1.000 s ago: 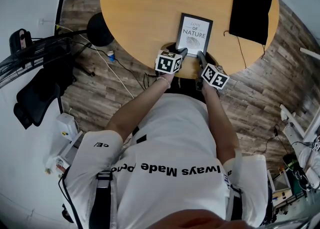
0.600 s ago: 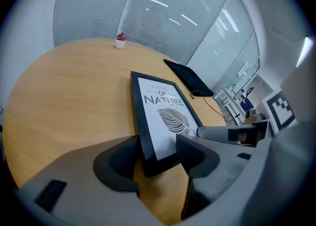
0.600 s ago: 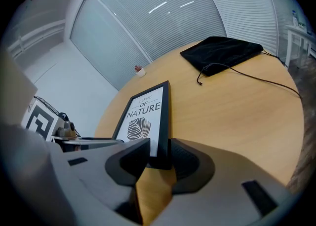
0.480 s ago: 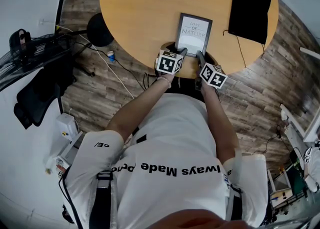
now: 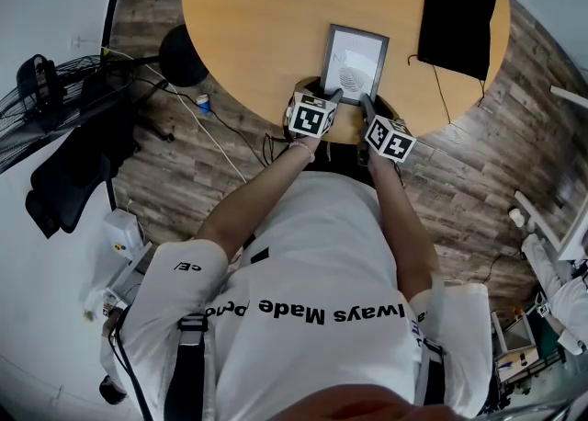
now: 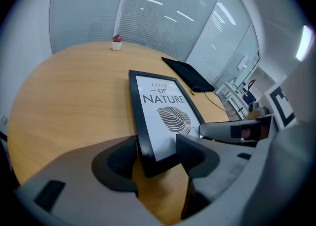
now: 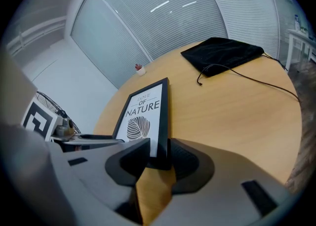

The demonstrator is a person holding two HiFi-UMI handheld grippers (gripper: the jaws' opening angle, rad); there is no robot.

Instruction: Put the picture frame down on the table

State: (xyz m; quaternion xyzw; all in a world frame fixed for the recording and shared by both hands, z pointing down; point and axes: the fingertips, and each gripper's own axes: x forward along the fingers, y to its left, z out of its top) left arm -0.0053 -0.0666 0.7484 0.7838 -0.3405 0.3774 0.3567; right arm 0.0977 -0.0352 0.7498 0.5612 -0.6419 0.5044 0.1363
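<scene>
A black picture frame with a white leaf print lies face up, low over the round wooden table, its near edge at the table's front rim. My left gripper is shut on the frame's near left corner, one finger on the outer edge and the other over the print. My right gripper is shut on the near right corner, pads tight on the black border. Whether the far edge touches the wood cannot be told.
A black cloth pouch with a thin cord lies at the table's right. A tiny potted plant stands at the far rim. A black round base, cables and a fan sit on the floor to the left.
The frame's print has washed out with glare in the head view and the frame has edged slightly left. Both grippers keep their hold on its near corners.
</scene>
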